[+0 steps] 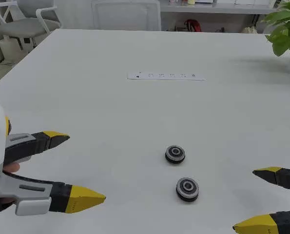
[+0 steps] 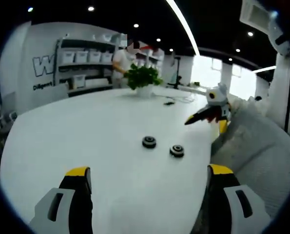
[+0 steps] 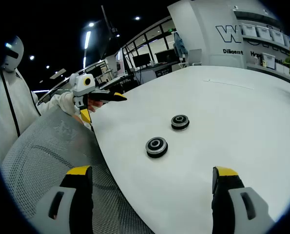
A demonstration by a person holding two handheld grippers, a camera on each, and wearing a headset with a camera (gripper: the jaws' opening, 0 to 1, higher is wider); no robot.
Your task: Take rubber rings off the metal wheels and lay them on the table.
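Closest in, the left gripper (image 1: 85, 167) is seen at the bottom-left of the head view. Its yellow-tipped fingers (image 1: 86, 199) are spread wide apart, with nothing held and nothing touched. Same deal for the right gripper (image 1: 244, 199) at the bottom-right: it's wide open, with nothing between the tips. Both are held over the near edge of the white surface (image 1: 110, 107), well apart from each other.

Between them, a bit further in, the near wheel (image 1: 187, 188) is found lying flat on the surface. The far wheel (image 1: 175, 154) is just beyond it, near but not touching. The dark rubber rings (image 3: 147, 147) are seen on both wheels. Neither wheel is touched by any finger.

Past the wheels, a white power strip (image 1: 165, 76) is laid flat toward the middle of the surface; its markings can't be read. At the far right a green plant (image 1: 286, 27) is parked, and office chairs (image 1: 25, 22) are lined up behind the far edge.

Way back, on the wall (image 2: 37, 53) in the left gripper view, big lettering starting with "W" is cut off by shelves (image 2: 84, 68). A smaller line beneath it can be made out as "Diligent".
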